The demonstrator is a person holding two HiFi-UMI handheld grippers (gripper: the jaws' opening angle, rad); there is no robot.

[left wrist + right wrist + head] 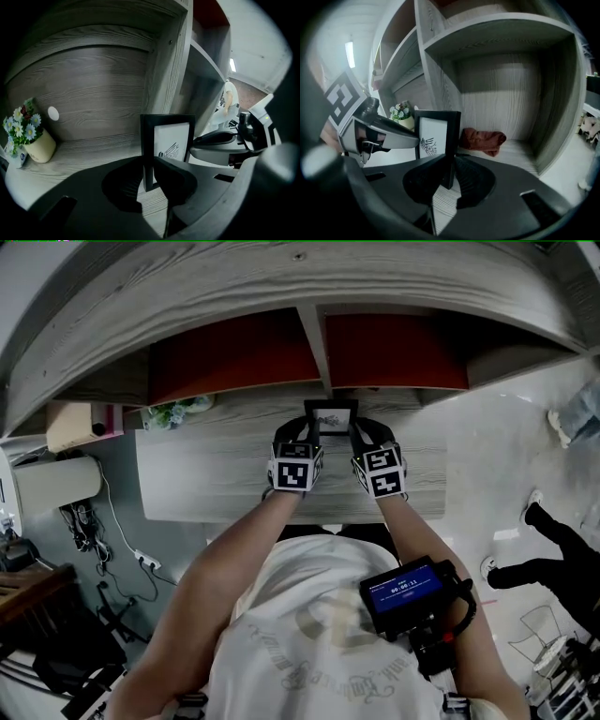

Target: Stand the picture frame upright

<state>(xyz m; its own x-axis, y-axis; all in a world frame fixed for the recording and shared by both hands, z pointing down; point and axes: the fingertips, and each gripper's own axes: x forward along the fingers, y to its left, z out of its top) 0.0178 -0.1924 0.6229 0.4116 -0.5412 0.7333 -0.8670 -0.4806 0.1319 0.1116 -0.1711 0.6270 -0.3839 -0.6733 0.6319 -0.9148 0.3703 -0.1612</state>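
Left hand-held gripper [149, 165] clamps the picture frame [171, 136], partly hiding its base.

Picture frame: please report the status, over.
Grippers: left gripper and right gripper shut on picture frame edges. Frame upright on desk. Nothing blocking; cloth, flowerpot apart.

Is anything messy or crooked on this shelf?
Only the reddish cloth looks odd: it lies crumpled in a heap in the shelf compartment, right of the picture frame in the right gripper view. The frame stands straight.
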